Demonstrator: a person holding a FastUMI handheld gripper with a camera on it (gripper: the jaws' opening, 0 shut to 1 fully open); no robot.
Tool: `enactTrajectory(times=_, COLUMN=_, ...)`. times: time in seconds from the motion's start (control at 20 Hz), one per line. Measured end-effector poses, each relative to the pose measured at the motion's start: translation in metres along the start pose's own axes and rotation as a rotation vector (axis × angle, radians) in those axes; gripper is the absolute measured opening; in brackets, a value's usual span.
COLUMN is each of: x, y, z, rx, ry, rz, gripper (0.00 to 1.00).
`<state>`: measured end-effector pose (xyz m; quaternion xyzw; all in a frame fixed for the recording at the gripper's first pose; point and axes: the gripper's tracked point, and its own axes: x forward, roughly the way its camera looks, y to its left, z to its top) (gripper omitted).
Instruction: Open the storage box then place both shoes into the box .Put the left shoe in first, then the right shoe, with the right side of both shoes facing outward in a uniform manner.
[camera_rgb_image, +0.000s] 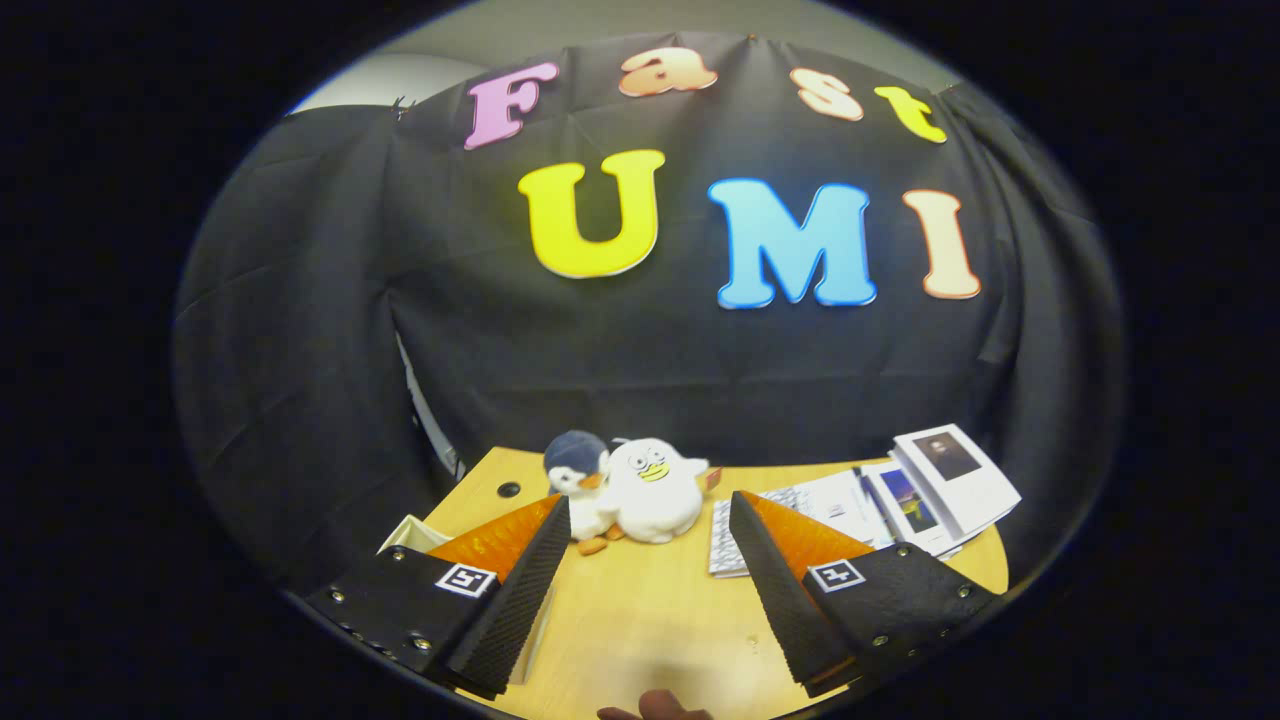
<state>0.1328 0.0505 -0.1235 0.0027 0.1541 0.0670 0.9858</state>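
Observation:
My gripper (650, 520) is held above a wooden table (640, 610), its two fingers spread wide apart with nothing between them. A pale box edge (408, 532) peeks out just behind the left finger; I cannot tell what it is. Between the fingers, close under the camera, a small part of a hand (655, 708) shows.
Two plush toys, a dark-capped penguin (578, 478) and a white round bird (655, 490), sit at the table's far side just beyond the fingertips. A stack of booklets and papers (900, 495) lies beyond the right finger. A small dark hole (508, 489) marks the tabletop beyond the left finger.

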Motion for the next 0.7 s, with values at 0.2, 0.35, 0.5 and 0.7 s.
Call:
enactTrajectory(times=0.2, x=-0.026, y=-0.035, z=0.041, rx=0.018, ry=-0.138, rz=-0.076, gripper=0.98)
enactTrajectory(times=0.35, x=-0.043, y=-0.047, z=0.063, rx=0.051, ry=-0.196, rz=-0.098, gripper=0.97)
enactTrajectory(times=0.5, x=-0.048, y=-0.053, z=0.077, rx=0.033, ry=-0.222, rz=-0.109, gripper=0.98)
enactTrajectory(times=0.7, x=-0.052, y=-0.056, z=0.086, rx=0.045, ry=-0.248, rz=-0.132, gripper=0.98)
